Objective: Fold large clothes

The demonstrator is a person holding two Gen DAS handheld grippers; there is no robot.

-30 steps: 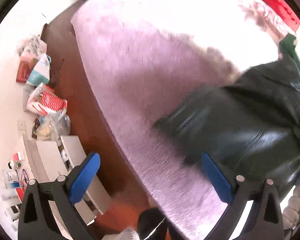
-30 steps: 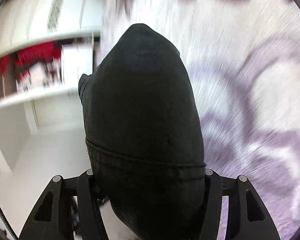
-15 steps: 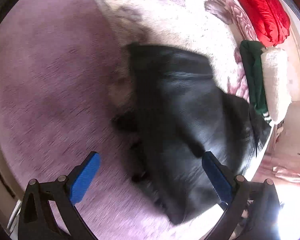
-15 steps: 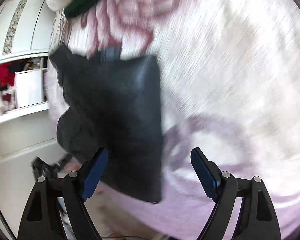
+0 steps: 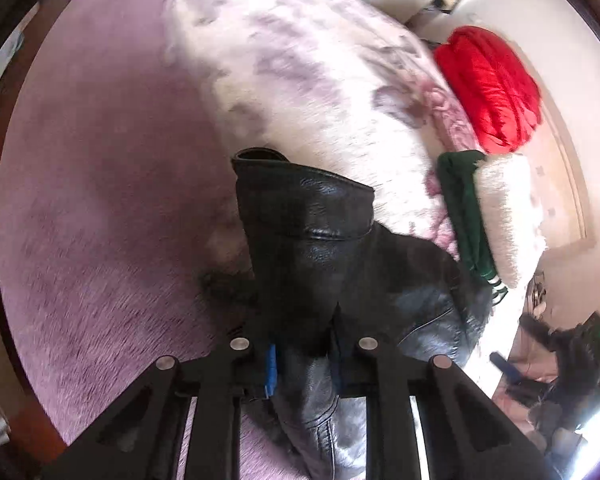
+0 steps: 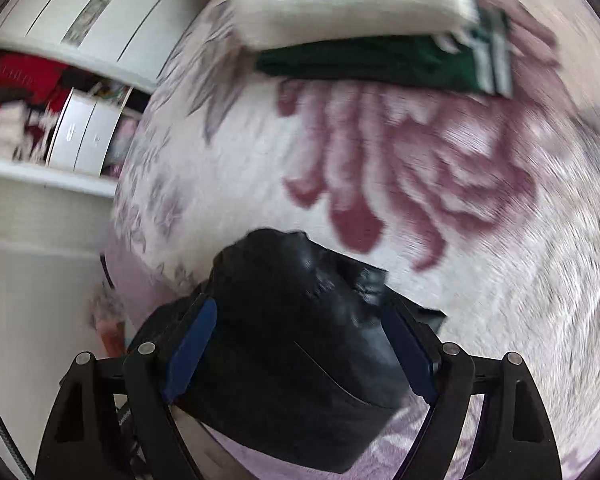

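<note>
Between the fingers of the left tool (image 5: 302,354) sits one black leather jacket (image 5: 320,248), and the tool is clenched on a bunched fold of it, blue pads barely visible at either side of the leather. Count: one jacket, one bed with a lilac-and-white floral blanket (image 5: 112,168), one red bundle (image 5: 490,84), one folded green garment with white stripes (image 5: 462,208), one white fluffy folded item (image 5: 508,216) stacked against the green one. Jacket runs forward from the left tool, collar or hem edge raised ahead of the fingers, the rest slumped down to the right onto the blanket; glossy grained leather, visible seams, creased. Green and white items lie far ahead-right of the left tool, the red bundle beyond them. Right tool (image 6: 300,354) has its blue pads wide apart with a rounded hump of the same jacket (image 6: 296,320) lying between them; pads flank the leather at the sides, and I cannot tell if they are pressing it. Ahead of the right tool, past a large pink flower print on the blanket (image 6: 420,184), are the green garment (image 6: 380,64) and the white fluffy item (image 6: 352,0) on top. Right view is motion-blurred.
</note>
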